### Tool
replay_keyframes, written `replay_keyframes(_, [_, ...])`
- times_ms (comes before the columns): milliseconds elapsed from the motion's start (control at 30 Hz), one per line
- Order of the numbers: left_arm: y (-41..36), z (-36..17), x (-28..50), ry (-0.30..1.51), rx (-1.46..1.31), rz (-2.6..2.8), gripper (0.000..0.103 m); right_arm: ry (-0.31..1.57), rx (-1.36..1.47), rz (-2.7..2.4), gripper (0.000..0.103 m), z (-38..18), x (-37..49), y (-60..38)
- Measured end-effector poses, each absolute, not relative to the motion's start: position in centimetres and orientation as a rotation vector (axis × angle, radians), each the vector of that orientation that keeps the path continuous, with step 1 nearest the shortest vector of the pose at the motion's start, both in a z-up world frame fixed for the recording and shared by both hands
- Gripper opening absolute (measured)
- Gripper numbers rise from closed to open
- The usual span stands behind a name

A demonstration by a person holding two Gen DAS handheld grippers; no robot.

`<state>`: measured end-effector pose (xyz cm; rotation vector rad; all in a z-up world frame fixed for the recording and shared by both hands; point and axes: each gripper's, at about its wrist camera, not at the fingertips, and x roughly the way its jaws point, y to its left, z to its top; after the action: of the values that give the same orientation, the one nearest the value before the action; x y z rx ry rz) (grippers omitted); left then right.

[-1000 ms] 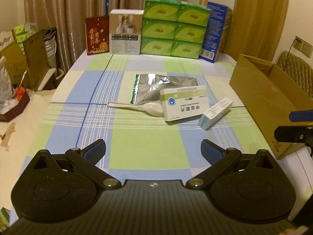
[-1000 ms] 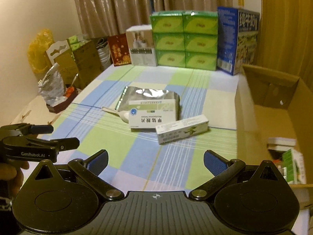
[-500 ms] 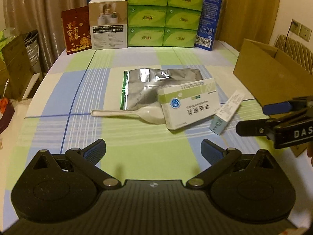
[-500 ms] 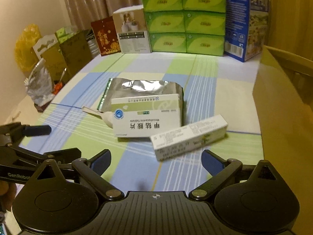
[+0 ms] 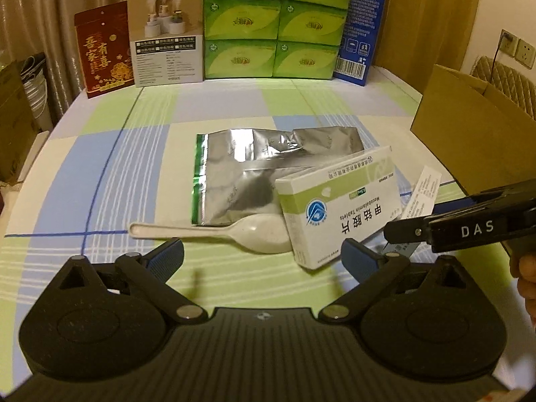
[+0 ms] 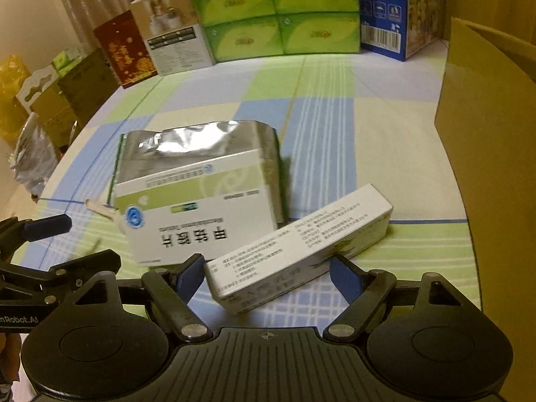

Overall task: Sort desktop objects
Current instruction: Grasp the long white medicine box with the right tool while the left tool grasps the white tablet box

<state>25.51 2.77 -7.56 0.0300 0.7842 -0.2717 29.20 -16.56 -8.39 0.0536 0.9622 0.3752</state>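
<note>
Right tool (image 6: 266, 273): fingers spread wide, straddling the near end of the slim box (image 6: 301, 251), not yet clamped on it.
Left tool (image 5: 263, 258): fingers apart, empty, hanging just short of the spoon (image 5: 214, 232).
Slim box: lies slantwise on the counter (image 6: 318, 127), just beside the pill box (image 6: 197, 211).
Pill box: rests tilted, its far edge on the foil bag (image 6: 197, 147), its near corner over the spoon's bowl.
Foil bag: flat on the counter behind the pill box.
Carton (image 6: 492, 140): open, at the right edge of the counter, probably where the things go.
Far end: tissue packs (image 5: 274, 23) and other boxes stand in a row before the curtain.
Progress: early, by my reading; all four loose things lie on the counter, none lifted. The slim box looks first in line.
Left view only: the whole spoon, and the right tool (image 5: 395, 232) reaching in over the slim box, which it mostly hides.
Right view only: the slim box in full, and the left tool (image 6: 67, 244) from the side.
Neither view: the carton's inside.
</note>
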Motion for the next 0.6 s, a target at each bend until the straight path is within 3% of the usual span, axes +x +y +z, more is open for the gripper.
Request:
replay_keyframes(133, [2.2, -7.7, 25.9, 0.779, 0.027, -0.292, 0.095, 0.97, 0.057, 0.389, 0.078, -8.2, 29.3, -17.0])
replay_keyframes(367, [1.0, -7.6, 26.1, 0.759, 0.033, -0.325, 0.094, 0.968, -0.045, 0.348, 0.058, -7.0, 27.5, -17.4])
replay_keyframes(600, [0.3, -7.8, 26.7, 0.752, 0.024, -0.35, 0.093, 0.972, -0.055, 0.303, 0.048, -6.6, 26.7, -18.5])
